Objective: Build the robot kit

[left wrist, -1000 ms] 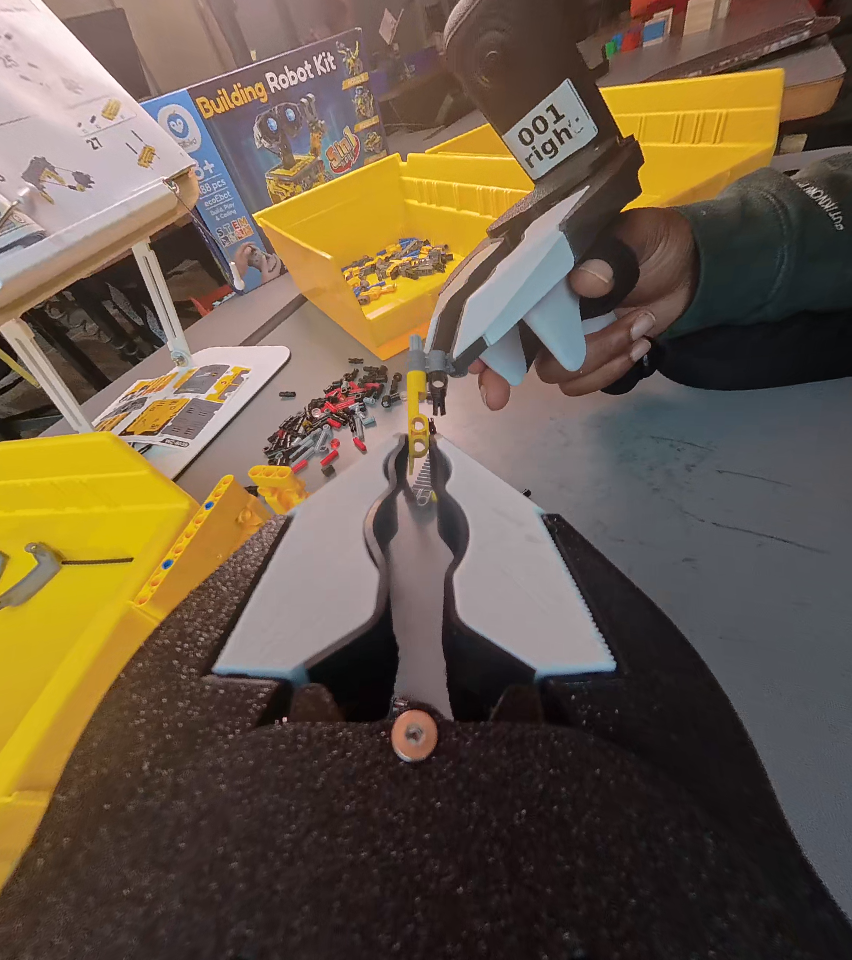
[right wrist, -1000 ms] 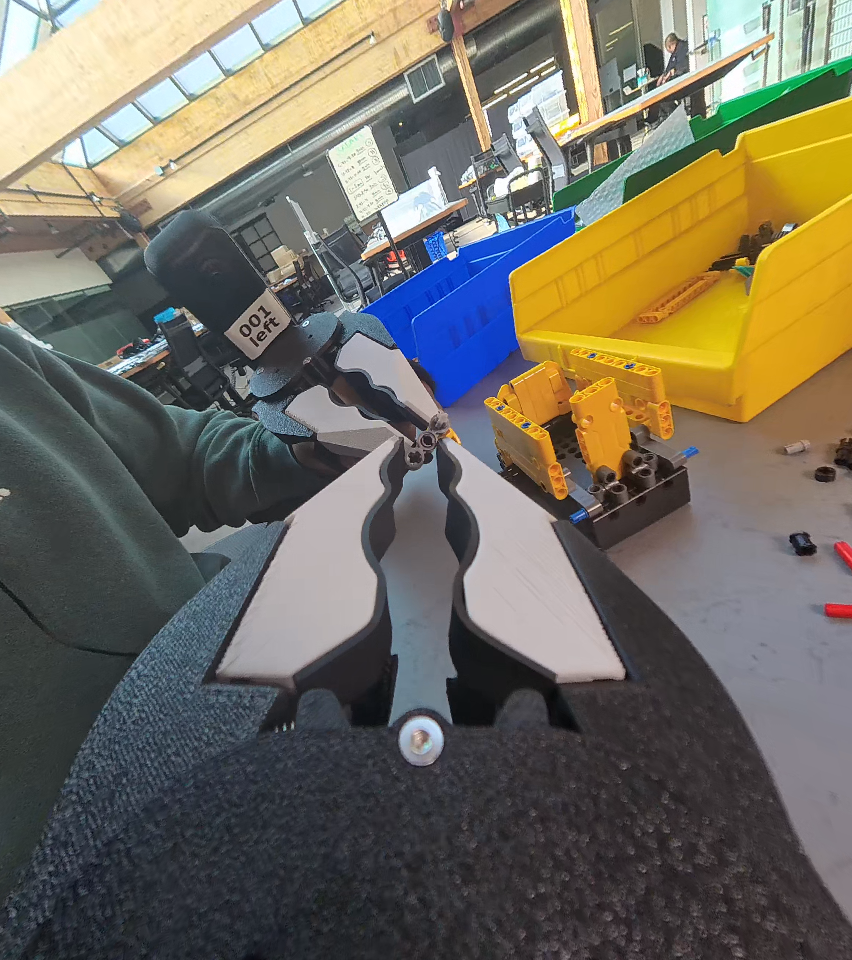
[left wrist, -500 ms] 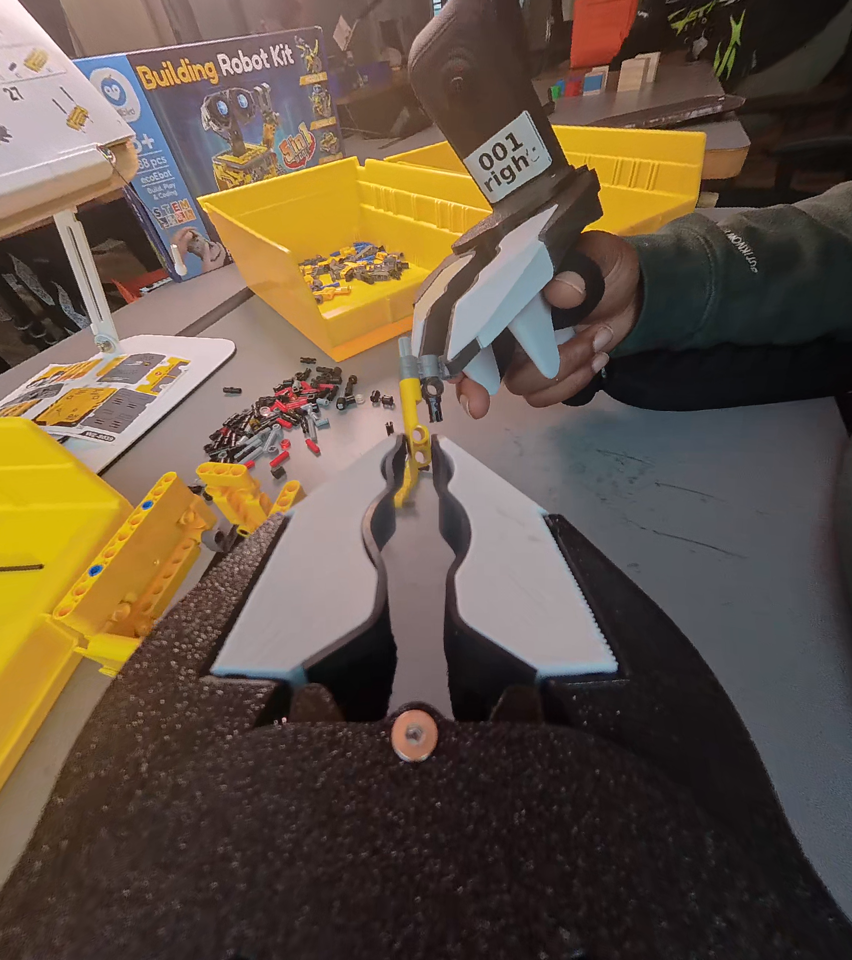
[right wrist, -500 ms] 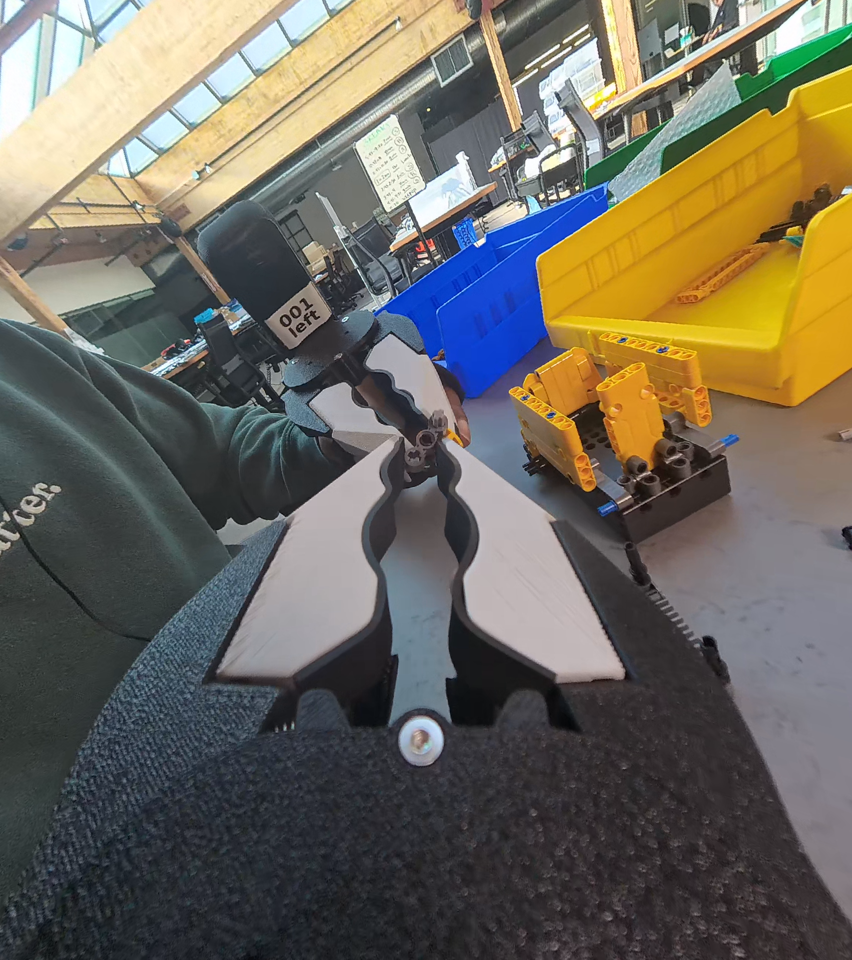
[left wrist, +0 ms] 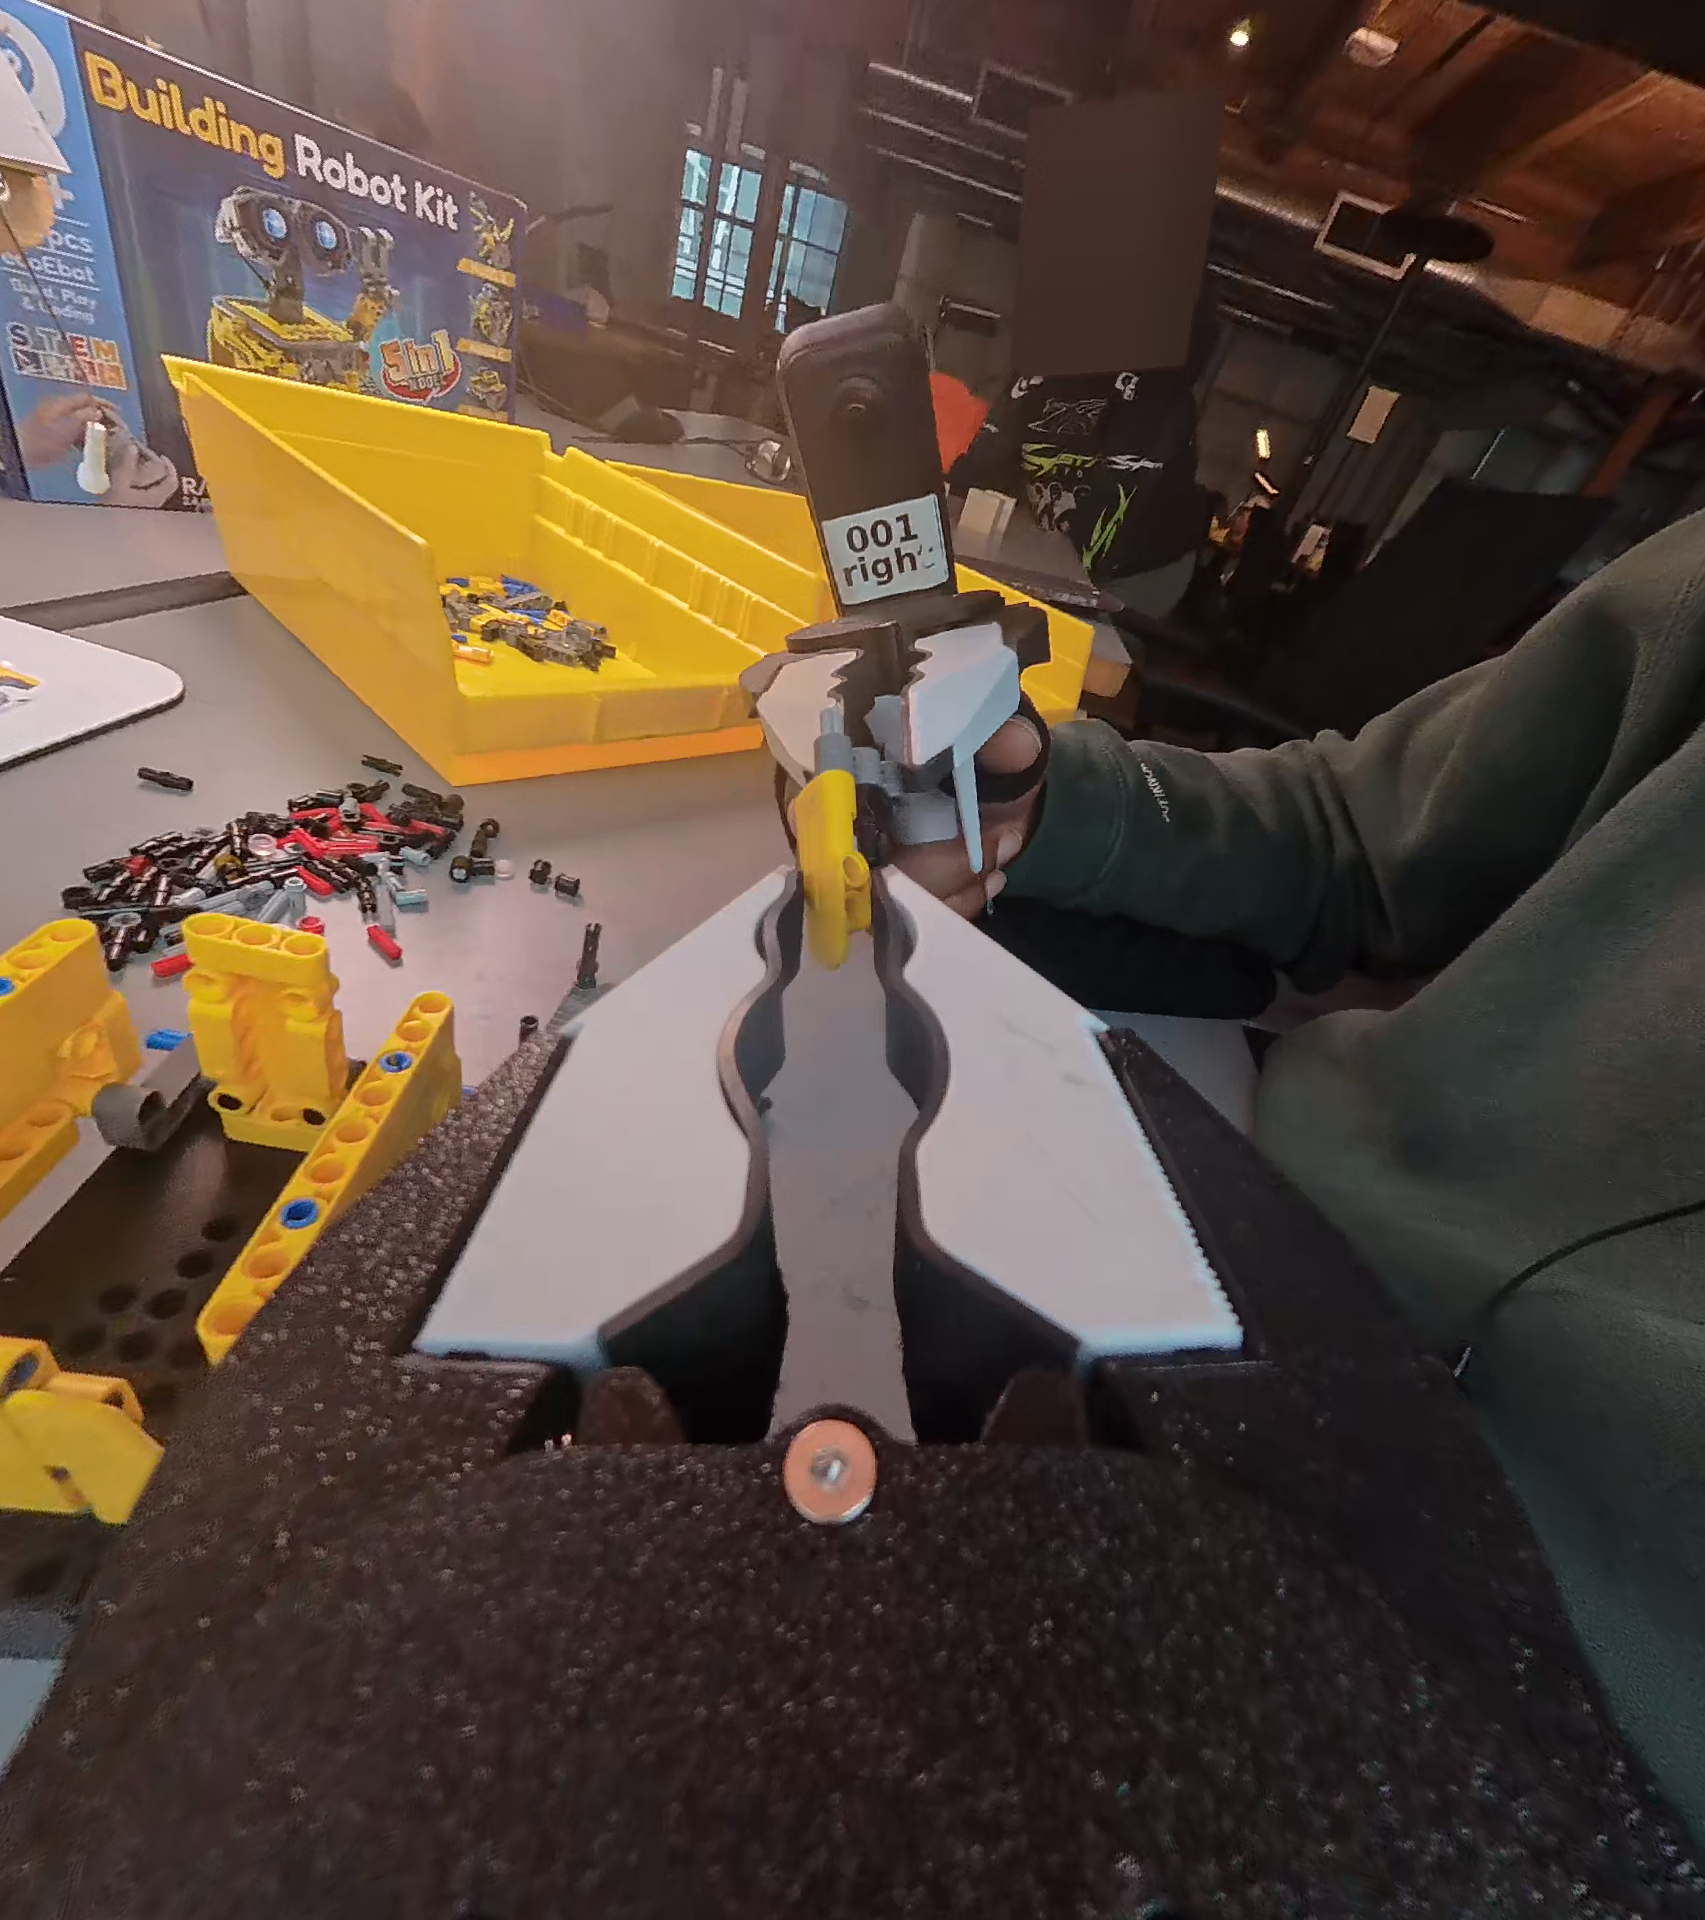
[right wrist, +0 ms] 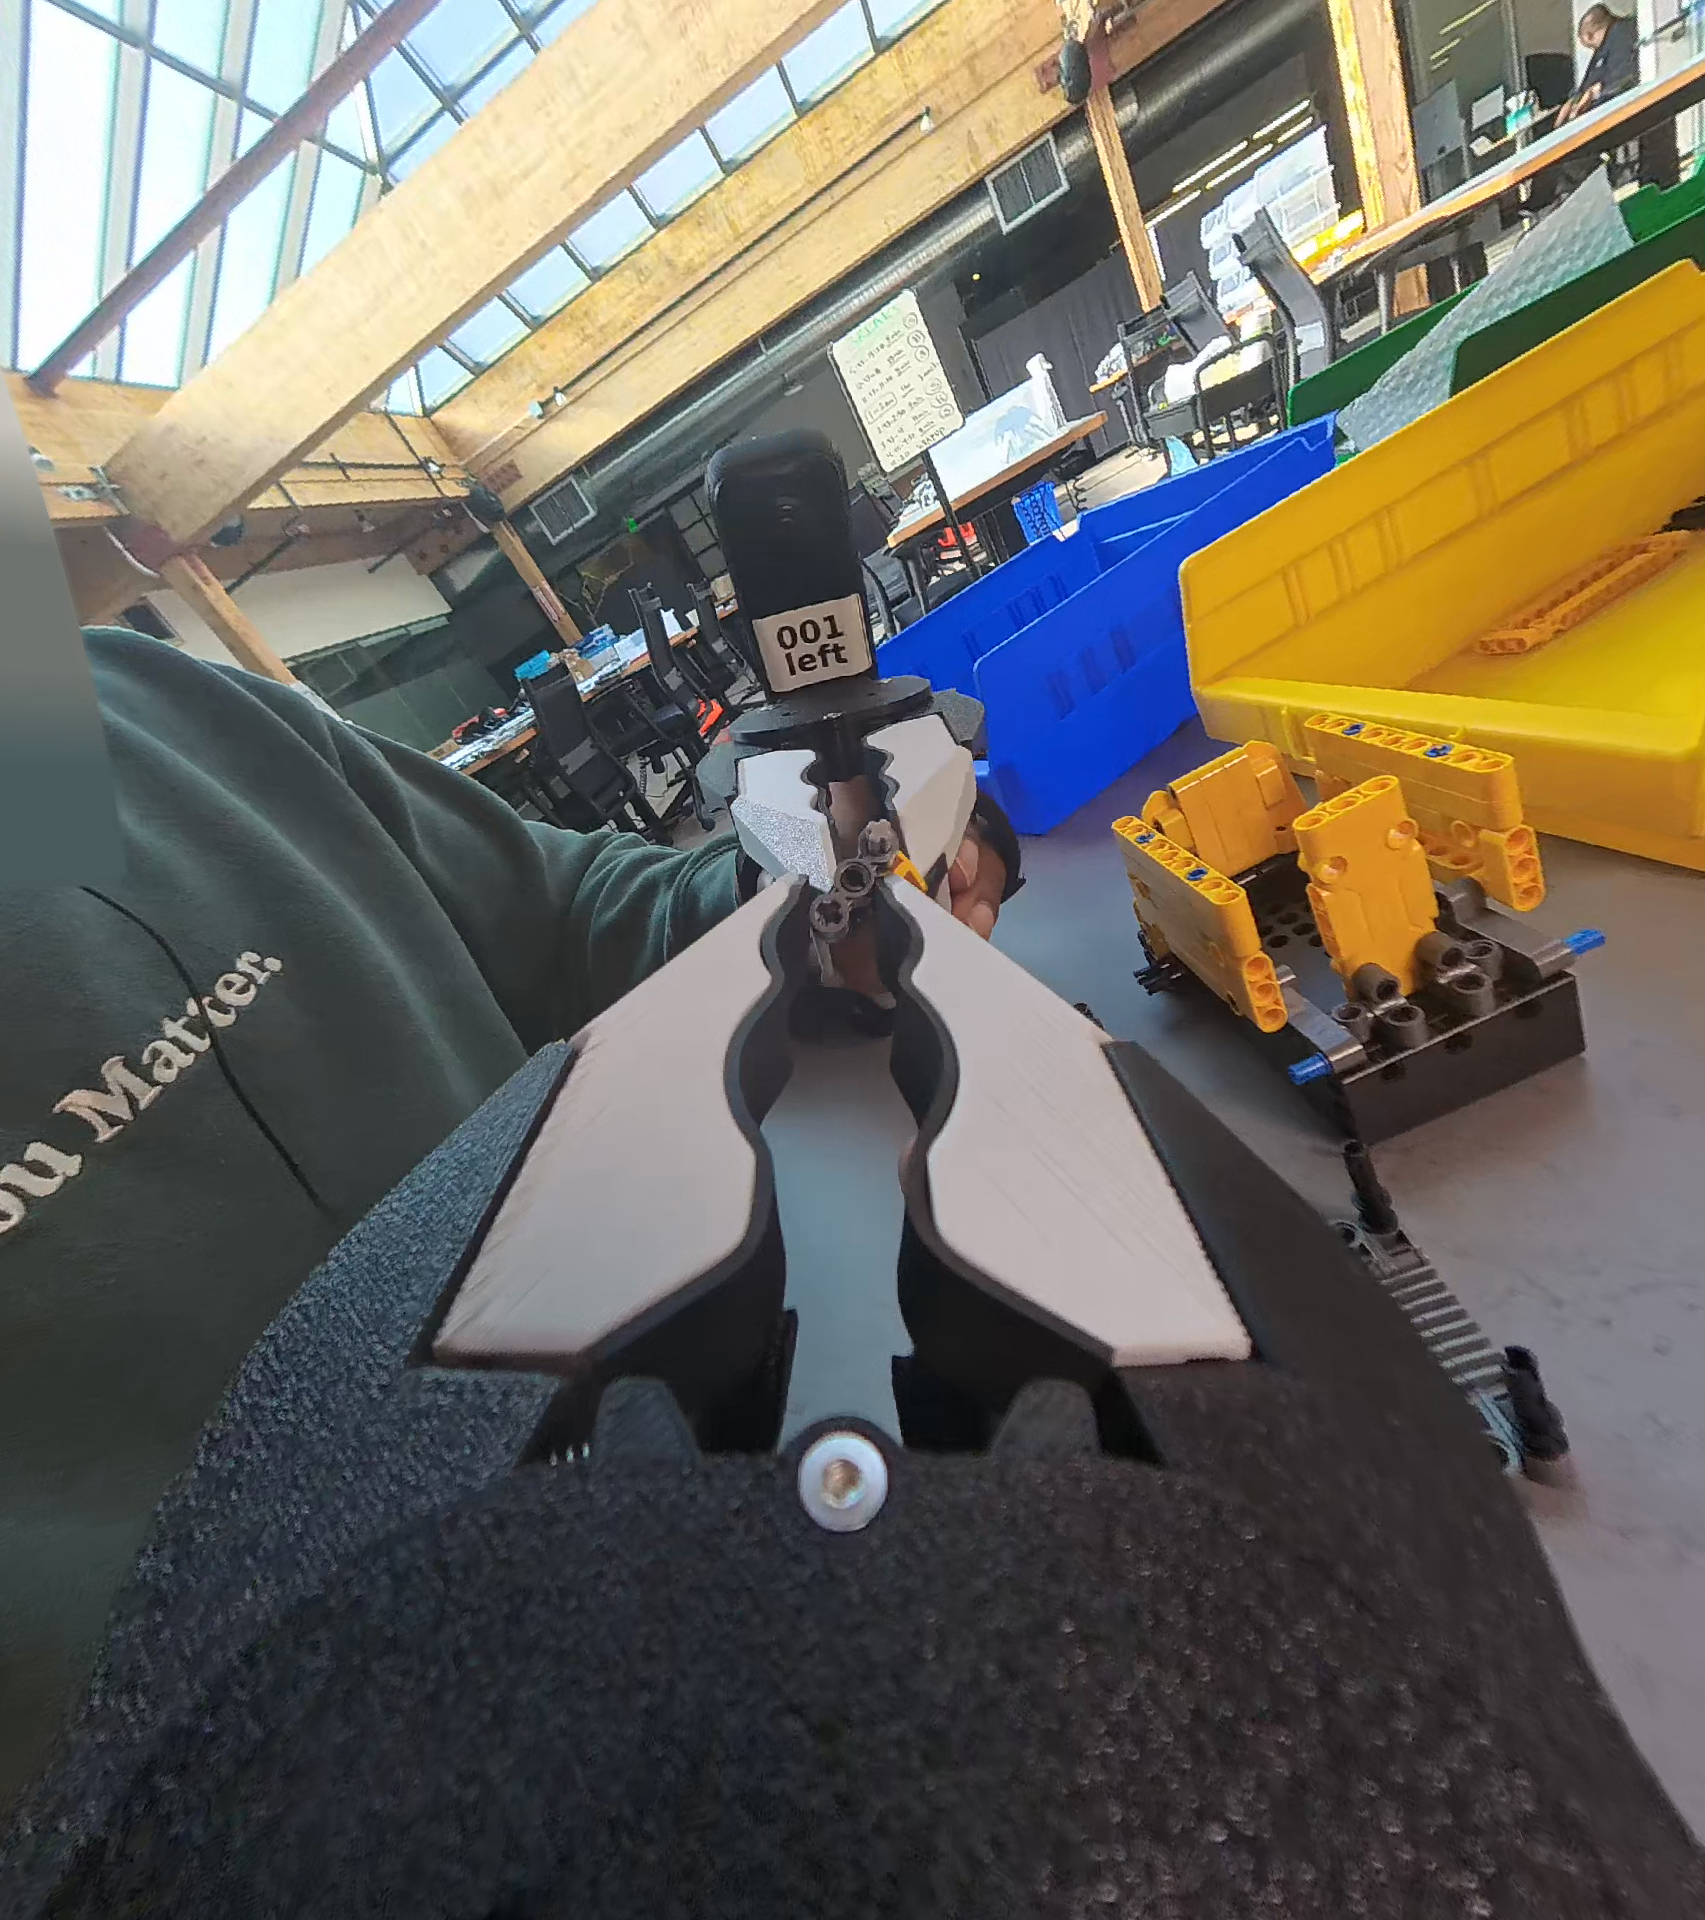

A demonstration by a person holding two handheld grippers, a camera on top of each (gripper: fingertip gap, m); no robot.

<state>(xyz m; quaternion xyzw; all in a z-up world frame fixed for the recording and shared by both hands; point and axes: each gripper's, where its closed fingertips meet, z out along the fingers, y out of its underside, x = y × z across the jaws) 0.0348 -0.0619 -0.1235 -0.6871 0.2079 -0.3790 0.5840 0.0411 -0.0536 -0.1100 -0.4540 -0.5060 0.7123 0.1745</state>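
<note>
My left gripper [left wrist: 832,902] is shut on a small yellow beam [left wrist: 830,860] and holds it above the table. My right gripper [right wrist: 843,902] is shut on a grey connector piece [right wrist: 840,906]. The two grippers face each other tip to tip, and the grey connector [left wrist: 853,767] meets the top of the yellow beam. The right gripper [left wrist: 853,753] shows straight ahead in the left wrist view, the left gripper [right wrist: 853,831] straight ahead in the right wrist view. A sliver of the yellow beam [right wrist: 905,862] shows behind the connector.
A partly built yellow and black model [right wrist: 1347,935] stands on the grey table [right wrist: 1658,1299]; it also shows in the left wrist view [left wrist: 152,1091]. Loose pins [left wrist: 308,852], yellow bins [left wrist: 567,623] [right wrist: 1554,644], blue bins [right wrist: 1087,644], a kit box [left wrist: 256,260] and a grey toothed rack [right wrist: 1450,1340] lie around. The grippers are tip to tip, or close to it.
Both grippers have swung round and lifted, still joined tip to tip. The model now lies closer at the left in the left wrist view; the right gripper now faces me head-on.
</note>
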